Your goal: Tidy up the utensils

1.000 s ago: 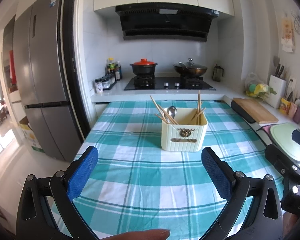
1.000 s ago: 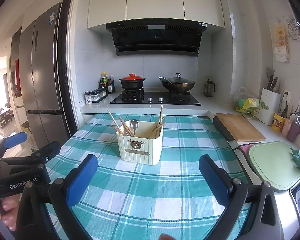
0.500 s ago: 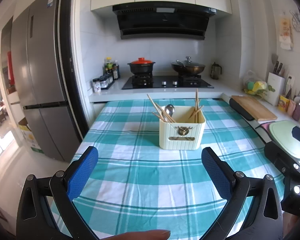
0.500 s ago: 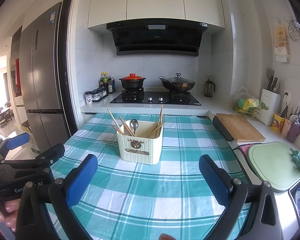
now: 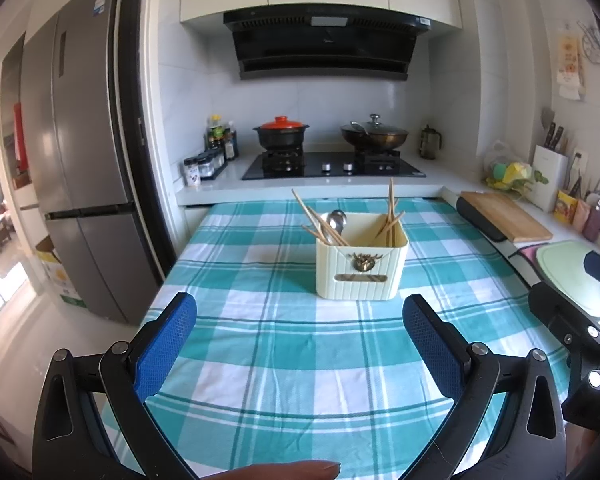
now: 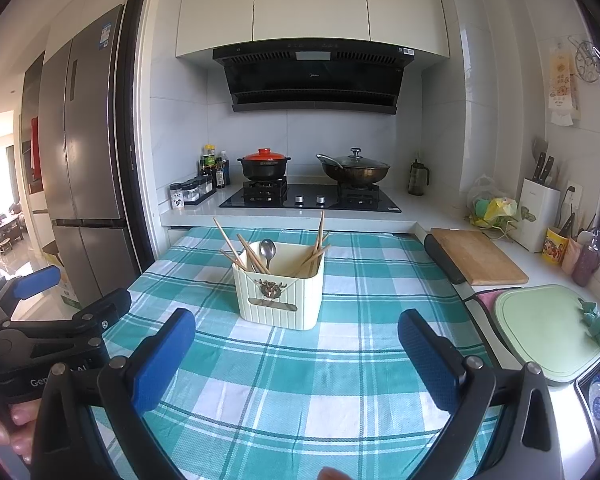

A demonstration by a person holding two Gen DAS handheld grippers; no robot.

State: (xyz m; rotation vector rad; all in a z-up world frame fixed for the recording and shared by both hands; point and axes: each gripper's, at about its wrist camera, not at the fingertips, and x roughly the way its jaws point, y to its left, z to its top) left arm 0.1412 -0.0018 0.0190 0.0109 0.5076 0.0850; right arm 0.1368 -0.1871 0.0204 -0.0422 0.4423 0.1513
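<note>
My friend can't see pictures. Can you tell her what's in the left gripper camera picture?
A cream utensil holder with wooden chopsticks and a metal spoon stands on a teal checked tablecloth. The open left gripper points toward it, empty. Behind is a stove with a red-lidded pot.

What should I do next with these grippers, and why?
Probably bring the right gripper forward to the cream holder: both grippers are open and empty, and the chopsticks and spoon stand mixed in its left compartment.
</note>
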